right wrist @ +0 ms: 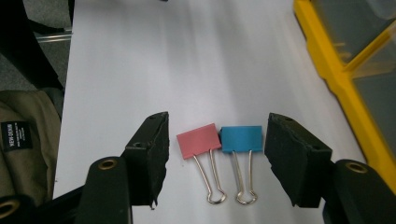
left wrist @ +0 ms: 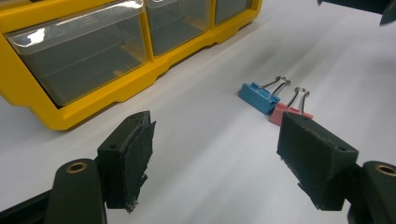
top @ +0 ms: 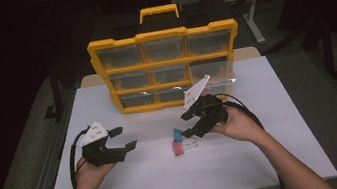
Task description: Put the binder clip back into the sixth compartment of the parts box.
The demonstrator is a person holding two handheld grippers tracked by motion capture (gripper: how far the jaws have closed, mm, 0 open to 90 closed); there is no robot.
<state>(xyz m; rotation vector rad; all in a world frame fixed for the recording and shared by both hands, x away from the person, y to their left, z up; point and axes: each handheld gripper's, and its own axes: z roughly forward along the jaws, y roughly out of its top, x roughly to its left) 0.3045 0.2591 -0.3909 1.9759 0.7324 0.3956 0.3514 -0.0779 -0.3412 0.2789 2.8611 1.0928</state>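
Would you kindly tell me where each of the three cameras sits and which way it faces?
High view: fixed above the person's side, facing forward and down on the white table and yellow drawer organizer; both forearms, the left gripper and right gripper show.
Left gripper view: rides the left gripper, facing across the table; its open jaws show.
Right gripper view: rides the right gripper, facing down; its open jaws flank the clips.
Shared: all three show the pink binder clip and blue binder clip lying side by side.

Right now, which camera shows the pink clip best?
The right gripper view: the pink clip lies whole and close. The left gripper view has it partly hidden; the high view shows it tiny.
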